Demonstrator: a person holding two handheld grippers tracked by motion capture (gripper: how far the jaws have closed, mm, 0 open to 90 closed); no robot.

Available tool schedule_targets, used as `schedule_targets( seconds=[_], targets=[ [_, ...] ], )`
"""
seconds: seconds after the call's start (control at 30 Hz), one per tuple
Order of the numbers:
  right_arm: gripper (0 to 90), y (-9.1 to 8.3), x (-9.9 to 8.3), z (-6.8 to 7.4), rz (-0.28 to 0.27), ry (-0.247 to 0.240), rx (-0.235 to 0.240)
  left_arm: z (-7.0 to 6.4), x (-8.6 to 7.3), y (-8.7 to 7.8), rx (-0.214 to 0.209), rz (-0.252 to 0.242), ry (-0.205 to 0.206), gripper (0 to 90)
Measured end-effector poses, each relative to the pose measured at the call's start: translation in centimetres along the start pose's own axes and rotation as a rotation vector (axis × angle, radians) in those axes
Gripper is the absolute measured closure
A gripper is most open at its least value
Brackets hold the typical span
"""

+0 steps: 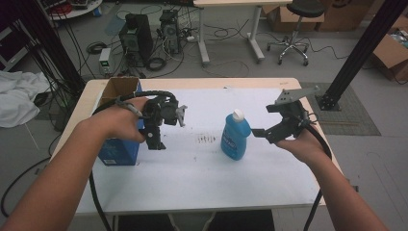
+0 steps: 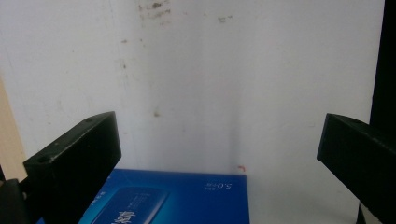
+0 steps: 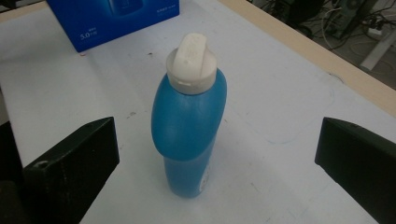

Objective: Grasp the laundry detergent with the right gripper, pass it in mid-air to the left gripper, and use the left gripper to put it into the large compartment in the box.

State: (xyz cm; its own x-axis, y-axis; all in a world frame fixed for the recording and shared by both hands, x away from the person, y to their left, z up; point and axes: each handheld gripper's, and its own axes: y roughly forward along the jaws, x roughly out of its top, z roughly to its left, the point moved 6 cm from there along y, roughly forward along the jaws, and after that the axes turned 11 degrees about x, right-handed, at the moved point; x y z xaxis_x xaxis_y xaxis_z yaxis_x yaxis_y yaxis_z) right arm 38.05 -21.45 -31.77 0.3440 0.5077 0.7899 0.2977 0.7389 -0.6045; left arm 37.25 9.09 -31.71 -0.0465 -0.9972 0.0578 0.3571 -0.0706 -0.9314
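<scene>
Forearms come in from the bottom edge of the high view, closest to the lens, one at each side; going from the left, the person's left hand (image 1: 122, 122) holds the left gripper (image 1: 155, 140) up over the table, its black jaws pointing down and standing wide apart with nothing between them; in the left gripper view those jaws frame bare tabletop, with the top of the box below them. Just beside and partly under that hand stands the blue cardboard box with an open brown flap (image 1: 117, 144), near the left edge of the white-topped table with a pale wooden rim (image 1: 192, 178); the box's blue printed face (image 2: 173, 198) shows at the bottom of the left gripper view. Toward the middle, a patch of dark scuff marks (image 1: 207, 139) lies on the white surface; right of it the blue plastic bottle with a white flip cap (image 1: 235, 134) stands upright on the table, well apart from the box. Farther right, the right gripper (image 1: 258, 132), held in the right hand (image 1: 303, 144), points at the bottle from just beside it without touching; its jaws are spread wide, and in the right gripper view the bottle (image 3: 189, 126) stands between them, clear of both.
</scene>
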Motion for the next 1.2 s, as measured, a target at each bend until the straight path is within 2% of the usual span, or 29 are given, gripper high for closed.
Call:
schedule_targets(
  seconds=[0.53, 0.6, 0.63, 0.8, 1.03, 1.2],
  targets=[
    [0.0, 3.6, -5.4, 0.4, -0.073, 0.061, -0.002, -0.4, -0.2, -0.2, 0.006, -0.008, 0.002, 0.1],
    [0.0, 4.0, -5.9, 0.4, -0.083, 0.066, -0.024, -0.4, -0.2, -0.2, 0.007, -0.012, 0.006, 0.1],
    [0.0, 4.3, -6.1, 0.4, -0.087, 0.074, -0.012, -0.4, -0.1, -0.2, 0.006, -0.014, 0.006, 0.1],
    [0.0, 5.0, -6.7, 0.4, -0.122, 0.086, -0.026, -0.6, 0.3, -0.2, 0.008, -0.018, 0.025, 0.1],
    [0.0, 6.9, -7.3, 0.6, -0.135, 0.090, -0.028, -0.7, 0.5, -0.4, 0.011, -0.022, 0.022, 0.0],
    [0.0, 8.1, -7.4, 0.6, -0.165, 0.097, -0.029, -0.8, 0.4, -0.5, 0.013, -0.023, 0.025, 0.1]
  ],
)
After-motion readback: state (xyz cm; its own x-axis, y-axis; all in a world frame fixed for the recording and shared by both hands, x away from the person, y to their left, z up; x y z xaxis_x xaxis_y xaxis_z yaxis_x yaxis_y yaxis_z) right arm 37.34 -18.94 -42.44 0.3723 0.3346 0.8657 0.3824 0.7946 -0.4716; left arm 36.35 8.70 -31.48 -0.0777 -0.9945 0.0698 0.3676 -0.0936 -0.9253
